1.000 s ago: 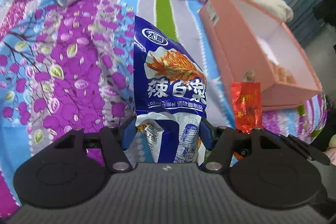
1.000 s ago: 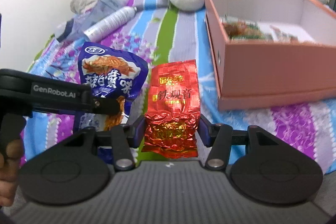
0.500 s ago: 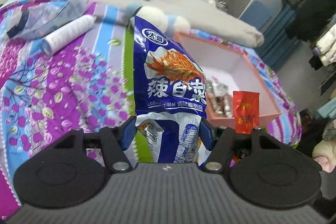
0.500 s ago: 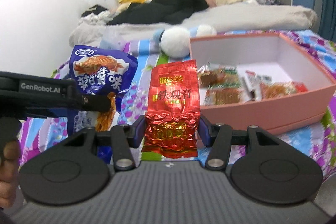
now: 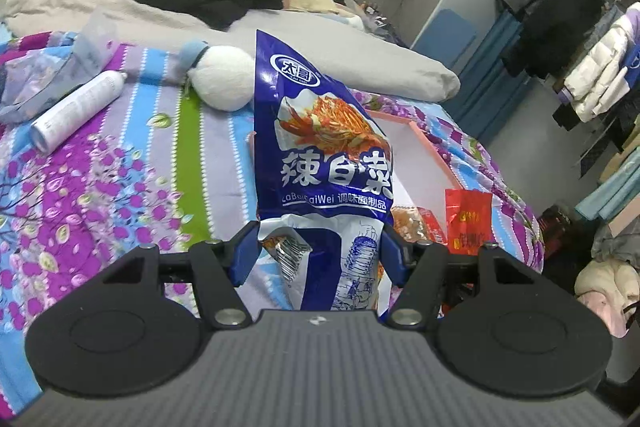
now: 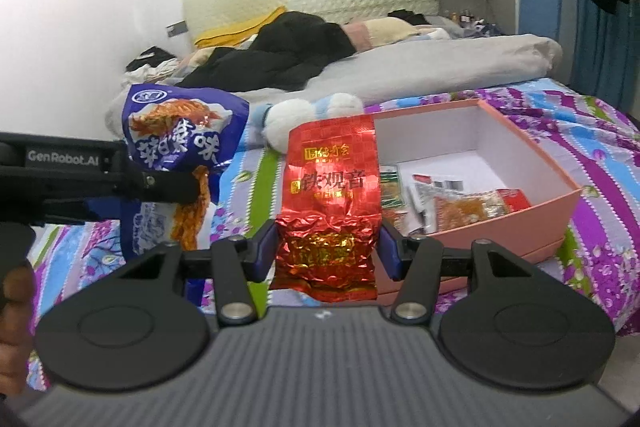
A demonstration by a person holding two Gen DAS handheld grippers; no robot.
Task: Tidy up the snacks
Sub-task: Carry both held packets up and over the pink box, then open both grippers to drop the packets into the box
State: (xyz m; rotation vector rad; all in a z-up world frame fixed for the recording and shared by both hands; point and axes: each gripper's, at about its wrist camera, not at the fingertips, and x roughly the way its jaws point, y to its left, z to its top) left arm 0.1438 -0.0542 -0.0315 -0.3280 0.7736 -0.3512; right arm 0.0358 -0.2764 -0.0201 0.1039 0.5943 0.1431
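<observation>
The left claw point(image 5: 318, 253) pinches the lower end of a blue snack bag point(image 5: 322, 147), holding it upright above the bed point(image 5: 120, 187). The right claw point(image 6: 326, 251) pinches a red foil tea packet point(image 6: 330, 203) by its crumpled lower half, also upright and off the bed. A pink box point(image 6: 532, 211) sits open near the bed's right edge, with several small snack packets point(image 6: 468, 205) on its floor. Beyond the box's far left corner lies a white plush toy point(image 5: 222, 83), and a white spray can point(image 5: 76, 109) lies towards the bed's left edge.
</observation>
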